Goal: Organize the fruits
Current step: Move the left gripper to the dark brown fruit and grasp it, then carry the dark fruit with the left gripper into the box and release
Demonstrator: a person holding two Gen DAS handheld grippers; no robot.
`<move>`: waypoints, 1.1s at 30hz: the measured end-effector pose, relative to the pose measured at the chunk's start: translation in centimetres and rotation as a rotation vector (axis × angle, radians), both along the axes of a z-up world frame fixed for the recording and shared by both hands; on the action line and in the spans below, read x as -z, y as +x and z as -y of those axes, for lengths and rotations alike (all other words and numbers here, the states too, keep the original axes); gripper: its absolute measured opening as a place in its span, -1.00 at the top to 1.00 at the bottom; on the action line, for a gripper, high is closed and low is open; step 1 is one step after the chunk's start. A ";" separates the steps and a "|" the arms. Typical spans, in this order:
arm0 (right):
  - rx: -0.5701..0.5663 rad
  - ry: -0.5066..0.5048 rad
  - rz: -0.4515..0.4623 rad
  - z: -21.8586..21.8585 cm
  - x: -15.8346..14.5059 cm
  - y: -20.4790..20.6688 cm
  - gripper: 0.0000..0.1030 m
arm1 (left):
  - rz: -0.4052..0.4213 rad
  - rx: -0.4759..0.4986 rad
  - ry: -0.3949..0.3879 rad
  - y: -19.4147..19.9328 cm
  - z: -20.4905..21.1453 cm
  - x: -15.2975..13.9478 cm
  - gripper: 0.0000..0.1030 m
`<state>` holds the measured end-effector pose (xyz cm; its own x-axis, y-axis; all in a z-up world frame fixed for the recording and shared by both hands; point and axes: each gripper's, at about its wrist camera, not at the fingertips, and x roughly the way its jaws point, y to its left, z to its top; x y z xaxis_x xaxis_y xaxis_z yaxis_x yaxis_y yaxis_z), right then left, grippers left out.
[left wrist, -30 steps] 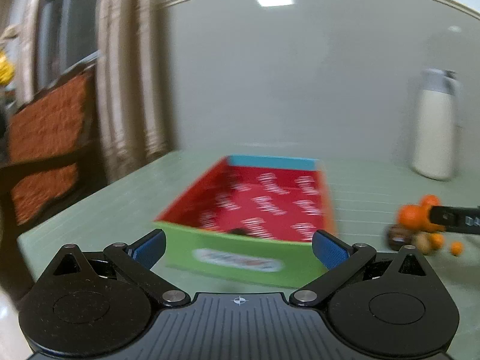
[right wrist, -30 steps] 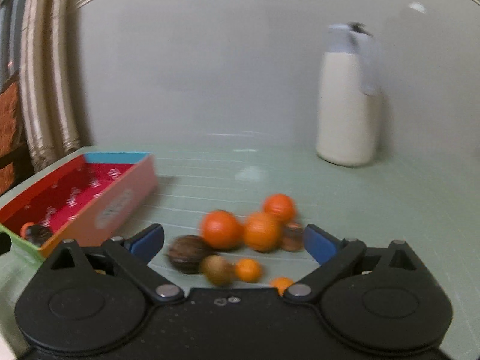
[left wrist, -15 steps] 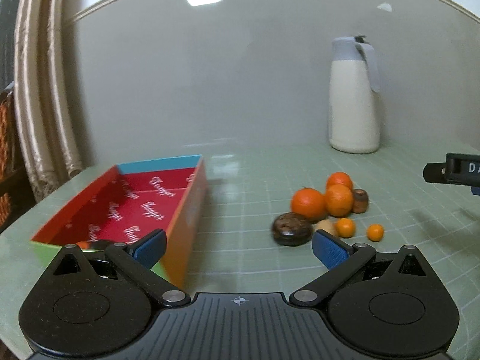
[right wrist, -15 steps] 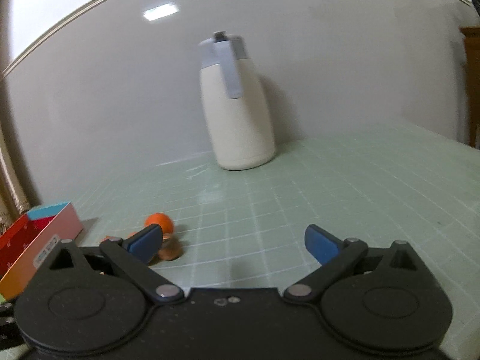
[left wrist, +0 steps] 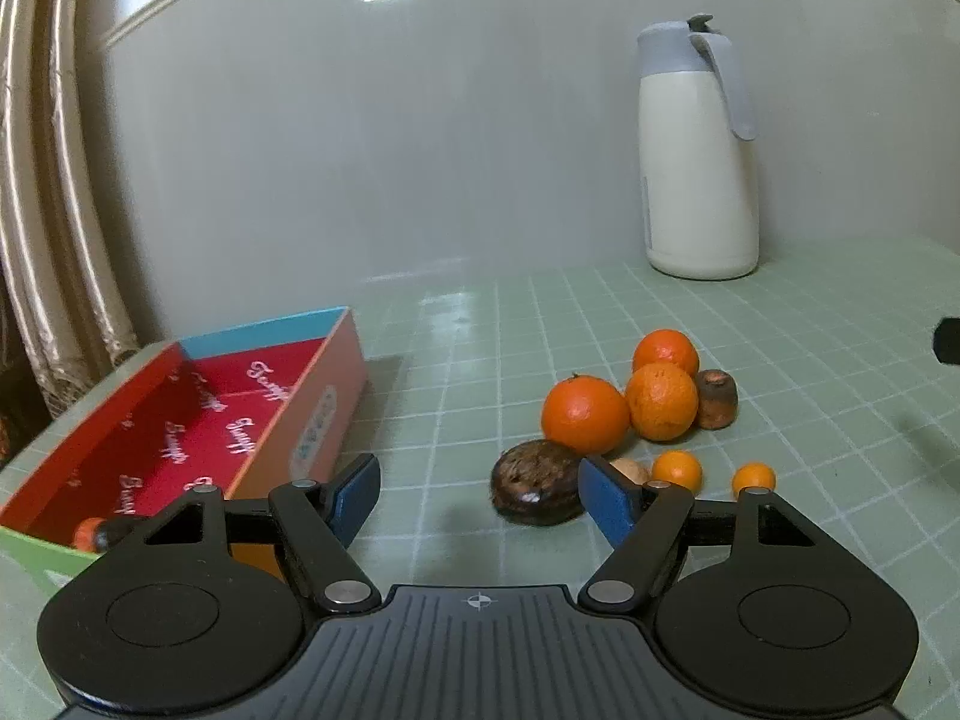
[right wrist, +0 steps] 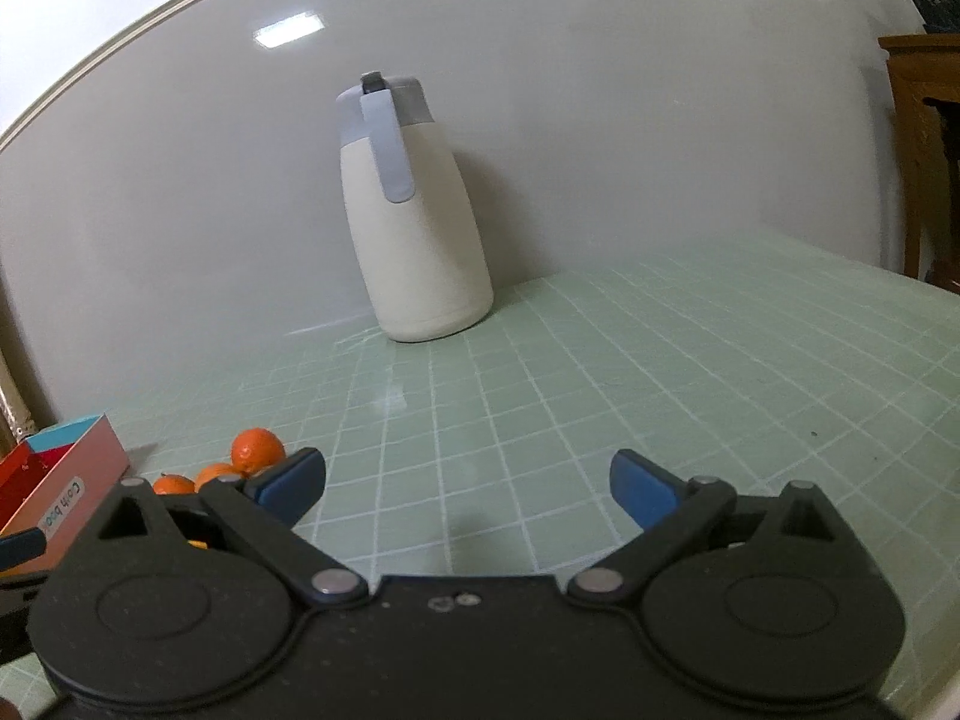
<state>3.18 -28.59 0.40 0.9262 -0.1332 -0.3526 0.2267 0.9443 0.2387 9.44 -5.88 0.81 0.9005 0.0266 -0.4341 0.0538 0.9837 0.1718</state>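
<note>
Landmark: the red-lined box (left wrist: 198,420), sitting at the left of the green gridded table (left wrist: 510,324); its long outer wall is showing in the left wrist view, and only its near end (right wrist: 66,474) is showing in the right wrist view.

- Fruit cluster, lying on the table well to the right of the box: three oranges, the nearest (left wrist: 585,415) touching the middle one (left wrist: 662,402), the farthest (left wrist: 666,351) sitting just behind them.
- Dark brown wrinkled fruit (left wrist: 536,482), resting at the cluster's near edge, closest to the box.
- Brown stubby fruit (left wrist: 716,399), leaning against the oranges on the side away from the box.
- Two small orange fruits (left wrist: 677,469) and (left wrist: 753,476), lying apart from each other, farther from the box than the dark fruit.
- Pale tan fruit (left wrist: 630,468), peeking out, mostly hidden.
- One small orange-tipped item (left wrist: 90,534), lying inside the box at its near corner.
- White jug (left wrist: 696,150), standing upright against the wall, far right of the box.
- Left gripper (left wrist: 477,495), hovering over bare table just right of the box; its jaws have just been closing, nothing is lying between them, and the fingers are standing apart.
- Right gripper (right wrist: 468,486), pointing toward the jug, away from the box; fingers standing wide apart, gripping nothing.
</note>
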 end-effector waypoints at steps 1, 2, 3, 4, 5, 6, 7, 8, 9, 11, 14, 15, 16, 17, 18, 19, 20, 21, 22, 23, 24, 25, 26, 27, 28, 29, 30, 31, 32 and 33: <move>0.002 0.004 -0.001 0.1 0.0 0.1 -0.98 | -0.010 0.003 -0.004 0.3 0.1 0.1 -0.42; 0.002 0.009 -0.003 0.3 0.0 0.3 -0.98 | -0.023 0.007 -0.009 0.8 0.3 0.3 -0.37; 0.001 0.015 -0.004 0.4 0.0 0.3 -0.98 | -0.037 0.012 -0.015 1.1 0.4 0.4 -0.35; 0.000 0.021 -0.005 0.4 0.1 0.3 -0.98 | -0.052 0.018 -0.023 1.4 0.5 0.5 -0.35; -0.001 0.024 -0.005 0.3 0.0 0.1 -0.98 | -0.070 0.028 -0.040 1.6 0.5 0.6 -0.34; -0.003 0.026 -0.003 0.2 0.0 0.1 -0.98 | -0.080 0.037 -0.054 1.8 0.4 0.6 -0.34; -0.006 0.026 0.000 0.2 -0.1 0.0 -0.98 | -0.093 0.044 -0.064 2.1 0.4 0.6 -0.34; -0.008 0.024 0.003 0.1 -0.1 0.0 -0.99 | -0.112 0.048 -0.076 2.4 0.4 0.7 -0.33; -0.011 0.023 0.005 0.1 -0.1 0.0 -0.99 | -0.131 0.051 -0.095 2.7 0.2 0.7 -0.29; -0.017 0.022 0.007 0.0 -0.1 0.1 -0.99 | -0.170 0.055 -0.119 3.5 0.0 1.0 -0.14; -0.017 0.018 0.010 -0.2 -0.1 0.1 -0.99 | -0.188 0.053 -0.136 4.0 -0.1 1.1 -0.08; -0.016 0.017 0.011 -0.2 -0.1 0.2 -0.99 | -0.187 0.051 -0.130 4.0 0.1 1.1 -0.08; -0.017 0.017 0.011 -0.2 -0.1 0.2 -0.99 | -0.185 0.050 -0.122 4.0 0.2 1.1 -0.07; -0.018 0.017 0.009 -0.2 0.0 0.1 -0.99 | -0.184 0.050 -0.117 4.0 0.3 1.1 -0.07; -0.019 0.017 0.006 -0.3 0.0 0.1 -0.99 | -0.183 0.050 -0.115 4.0 0.4 1.1 -0.03; -0.019 0.018 0.003 -0.3 0.1 0.2 -0.99 | -0.184 0.054 -0.116 4.0 0.4 1.1 0.00; -0.019 0.019 0.002 -0.3 0.1 0.2 -0.99 | -0.183 0.058 -0.116 4.1 0.5 1.1 0.07; -0.019 0.020 0.001 -0.3 0.1 0.3 -0.99 | -0.181 0.056 -0.111 4.1 0.5 1.1 0.14; -0.019 0.019 0.001 -0.3 0.1 0.3 -0.99 | -0.179 0.056 -0.108 4.0 0.6 1.1 0.14; -0.020 0.020 0.001 -0.3 0.2 0.3 -0.99 | -0.179 0.056 -0.106 4.1 0.5 1.1 0.14; -0.020 0.021 0.001 -0.3 0.2 0.4 -0.99 | -0.179 0.056 -0.108 4.0 0.5 1.1 0.14; -0.021 0.022 0.001 -0.3 0.2 0.4 -0.99 | -0.179 0.055 -0.111 3.9 0.4 1.1 0.14; -0.022 0.021 0.001 -0.4 0.2 0.5 -0.99 | -0.179 0.055 -0.115 3.9 0.3 1.0 0.14; -0.023 0.019 0.002 -0.4 0.2 0.5 -0.99 | -0.179 0.055 -0.118 3.9 0.3 1.0 0.14; -0.025 0.018 0.002 -0.5 0.3 0.7 -0.99 | -0.177 0.056 -0.117 3.8 0.2 1.0 0.14; -0.027 0.017 0.002 -0.6 0.3 0.7 -0.99 | -0.171 0.057 -0.115 3.7 0.2 1.0 0.14; -0.030 0.016 0.002 -0.6 0.3 0.8 -0.99 | -0.164 0.059 -0.111 3.6 0.2 0.9 0.14; -0.032 0.015 0.002 -0.7 0.3 0.8 -0.99 | -0.155 0.060 -0.105 3.4 0.2 0.9 0.14; -0.033 0.013 0.002 -0.8 0.3 0.8 -0.99 | -0.145 0.062 -0.099 3.2 0.2 0.7 0.14; -0.034 0.012 0.003 -0.9 0.3 0.8 -0.99 | -0.136 0.065 -0.096 3.0 0.2 0.6 0.14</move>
